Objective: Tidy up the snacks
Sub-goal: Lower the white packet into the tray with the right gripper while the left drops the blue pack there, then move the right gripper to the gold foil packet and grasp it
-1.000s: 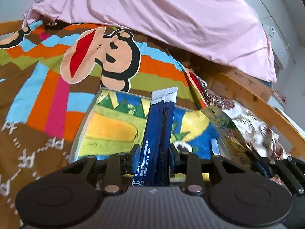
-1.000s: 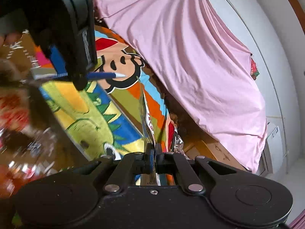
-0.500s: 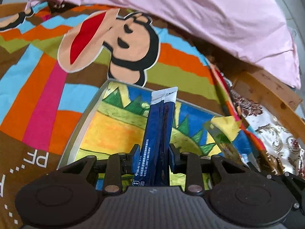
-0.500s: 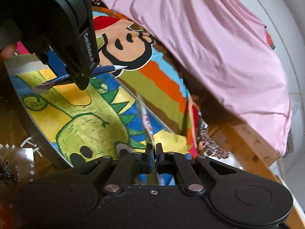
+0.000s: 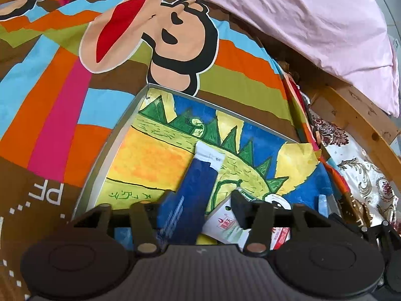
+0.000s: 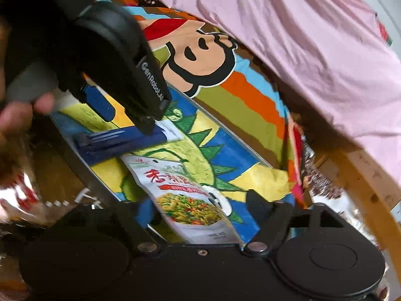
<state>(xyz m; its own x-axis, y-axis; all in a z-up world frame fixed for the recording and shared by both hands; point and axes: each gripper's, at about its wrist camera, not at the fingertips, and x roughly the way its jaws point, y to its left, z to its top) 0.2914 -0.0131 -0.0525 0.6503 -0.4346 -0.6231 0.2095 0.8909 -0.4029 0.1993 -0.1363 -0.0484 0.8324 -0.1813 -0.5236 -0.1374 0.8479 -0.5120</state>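
A metal tray (image 5: 120, 135) lined with a colourful dinosaur drawing lies on the bed. A dark blue stick packet (image 5: 198, 188) rests flat in it, between the fingers of my left gripper (image 5: 205, 204). Those jaws are opening, and a gap shows beside the right finger. In the right wrist view a white snack packet (image 6: 185, 195) with a green food picture lies on the tray (image 6: 225, 125) between the wide fingers of my right gripper (image 6: 200, 208). Its jaws are also opening, and the pads stand clear of the packet. The left gripper (image 6: 127, 121) hovers over the blue packet (image 6: 120, 138).
A striped monkey-print blanket (image 5: 175, 37) lies under the tray, with a pink sheet (image 5: 300, 20) behind it. A wooden bed frame (image 5: 356, 115) and floral fabric (image 5: 371, 175) run along the right. A person's hand (image 6: 15, 115) and shiny red wrappers (image 6: 22, 195) show at the left.
Both grippers went from shut to open. The blue packet dropped from upright in the left jaws to flat on the tray. The thin packet left the right jaws and lies in the tray.
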